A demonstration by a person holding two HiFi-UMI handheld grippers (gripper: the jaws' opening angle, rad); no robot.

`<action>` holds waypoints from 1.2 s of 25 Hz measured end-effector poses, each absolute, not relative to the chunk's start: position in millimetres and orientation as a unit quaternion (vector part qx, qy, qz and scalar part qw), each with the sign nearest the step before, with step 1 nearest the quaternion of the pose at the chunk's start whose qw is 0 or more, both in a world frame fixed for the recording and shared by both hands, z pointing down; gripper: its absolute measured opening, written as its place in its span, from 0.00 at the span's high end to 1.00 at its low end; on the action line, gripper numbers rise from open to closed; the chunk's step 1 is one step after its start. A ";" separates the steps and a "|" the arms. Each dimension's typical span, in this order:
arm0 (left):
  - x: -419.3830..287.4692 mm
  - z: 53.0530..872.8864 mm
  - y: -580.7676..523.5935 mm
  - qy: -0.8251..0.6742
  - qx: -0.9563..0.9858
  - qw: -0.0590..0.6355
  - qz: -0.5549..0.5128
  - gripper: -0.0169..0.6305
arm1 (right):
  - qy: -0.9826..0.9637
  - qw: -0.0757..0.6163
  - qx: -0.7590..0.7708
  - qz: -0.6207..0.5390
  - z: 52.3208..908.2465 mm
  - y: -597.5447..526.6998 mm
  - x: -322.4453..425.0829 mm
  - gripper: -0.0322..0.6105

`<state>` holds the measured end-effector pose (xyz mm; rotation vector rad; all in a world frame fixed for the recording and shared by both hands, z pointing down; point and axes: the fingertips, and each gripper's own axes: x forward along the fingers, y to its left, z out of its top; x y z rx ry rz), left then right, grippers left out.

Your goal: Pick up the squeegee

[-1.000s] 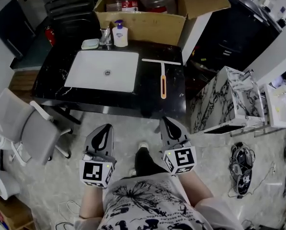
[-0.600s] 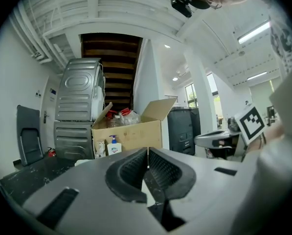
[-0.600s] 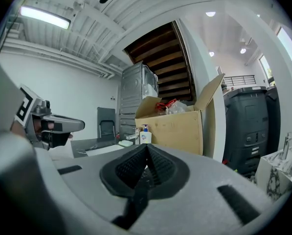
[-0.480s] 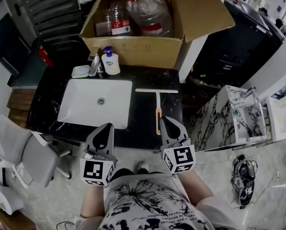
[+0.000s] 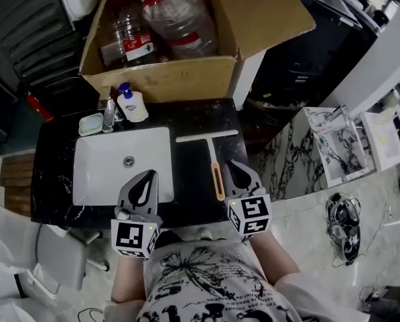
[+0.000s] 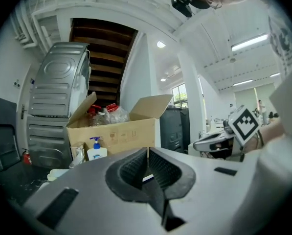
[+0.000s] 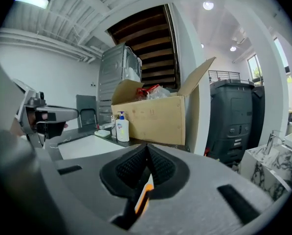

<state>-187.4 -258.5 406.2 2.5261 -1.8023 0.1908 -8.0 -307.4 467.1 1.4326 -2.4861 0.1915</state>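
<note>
on the black tabletop (image 5: 193, 186), right of the white sink (image 5: 106, 170), lies the squeegee (image 5: 213, 158): a slim white blade bar toward the far edge, a thin white shaft, and an orange handle pointing at the near edge. left tool (image 5: 147, 175) and right tool (image 5: 232, 167) hover over the near edge, the right one beside the handle; both have jaws closed together, empty.

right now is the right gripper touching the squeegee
Apart. Head view shows a strip of black counter between the right gripper and the squeegee handle; its jaws are shut, empty.
</note>
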 end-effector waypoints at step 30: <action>-246.6 482.2 -336.0 -0.511 0.850 0.088 0.093 0.95 | -0.725 0.349 0.536 0.254 637.8 -400.6 -29.7 0.78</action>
